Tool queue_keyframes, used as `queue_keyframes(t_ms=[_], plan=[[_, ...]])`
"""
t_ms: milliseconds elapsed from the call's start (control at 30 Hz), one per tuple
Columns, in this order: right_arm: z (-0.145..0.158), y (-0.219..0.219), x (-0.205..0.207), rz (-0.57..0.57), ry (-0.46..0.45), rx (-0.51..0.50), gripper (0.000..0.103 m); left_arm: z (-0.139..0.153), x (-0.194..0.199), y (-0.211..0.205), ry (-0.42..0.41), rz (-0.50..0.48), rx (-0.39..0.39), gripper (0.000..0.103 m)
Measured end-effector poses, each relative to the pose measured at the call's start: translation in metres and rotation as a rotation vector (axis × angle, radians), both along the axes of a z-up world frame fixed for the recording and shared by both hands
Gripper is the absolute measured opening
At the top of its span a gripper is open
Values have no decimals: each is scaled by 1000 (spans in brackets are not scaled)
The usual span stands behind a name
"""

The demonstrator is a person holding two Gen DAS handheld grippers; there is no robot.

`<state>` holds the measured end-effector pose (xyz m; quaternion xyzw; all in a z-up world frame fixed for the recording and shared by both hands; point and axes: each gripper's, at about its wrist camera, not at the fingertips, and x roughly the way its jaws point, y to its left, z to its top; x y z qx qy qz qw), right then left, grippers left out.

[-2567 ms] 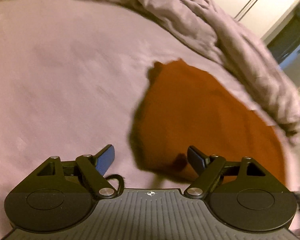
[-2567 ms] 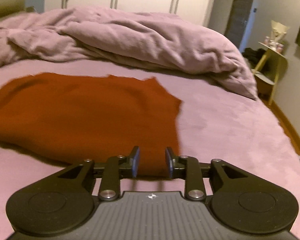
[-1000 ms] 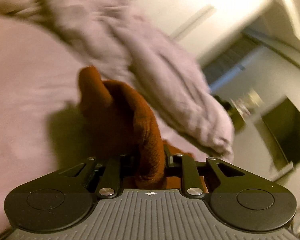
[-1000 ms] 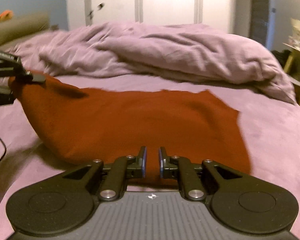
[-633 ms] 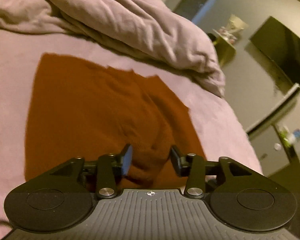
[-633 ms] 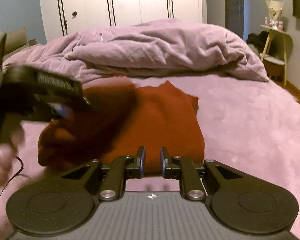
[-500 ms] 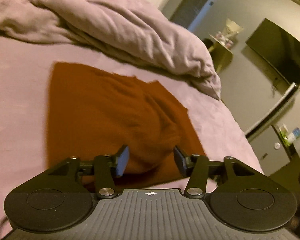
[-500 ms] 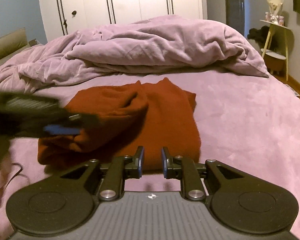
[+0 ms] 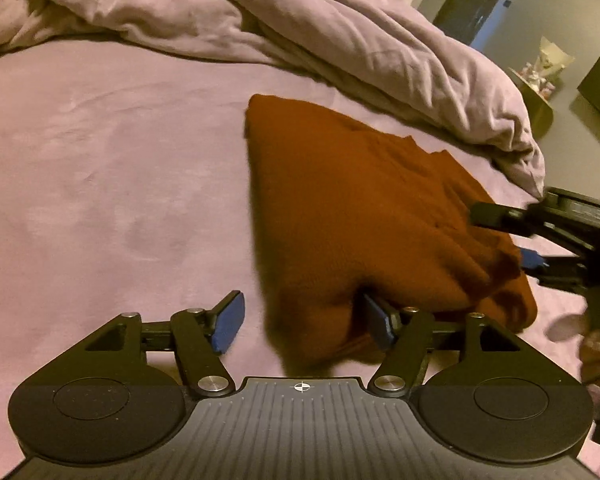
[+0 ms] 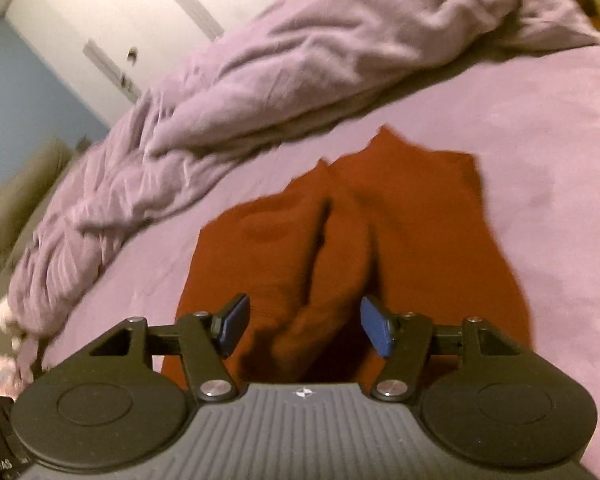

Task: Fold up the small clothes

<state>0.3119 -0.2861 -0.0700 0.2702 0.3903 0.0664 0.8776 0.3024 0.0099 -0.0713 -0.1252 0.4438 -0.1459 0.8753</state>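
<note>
Two wide-spread claws, left claw (image 9: 302, 322) and right claw (image 10: 303, 325), with the folded rust garment (image 9: 364, 216) apparently loose between each claw's fingers.

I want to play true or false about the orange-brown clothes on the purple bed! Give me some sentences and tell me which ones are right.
1. The rust-colored garment lies on the purple bed sheet. True.
2. The left hand-held gripper is squeezed shut. False: its jaws are spread wide, with the garment's near edge between them.
3. The right hand-held gripper is open. True.
4. The rumpled duvet covers the garment. False: it lies bunched up behind the garment.
5. The garment is blue. False: it is rust orange-brown.
</note>
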Motion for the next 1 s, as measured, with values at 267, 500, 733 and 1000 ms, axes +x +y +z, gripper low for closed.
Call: queue_keyframes(t_ms=[267, 500, 733, 1000], plan=[[-3, 53, 38, 101, -5, -200, 36, -9, -14, -20, 43, -64, 45, 74], [22, 90, 24, 170, -185, -646, 8, -9, -18, -28, 28, -38, 83, 76], [10, 42, 4, 31, -177, -818, 7, -13, -14, -24, 67, -14, 68, 79], [0, 8, -16, -12, -98, -769, 27, -2, -17, -20, 53, -16, 57, 79]])
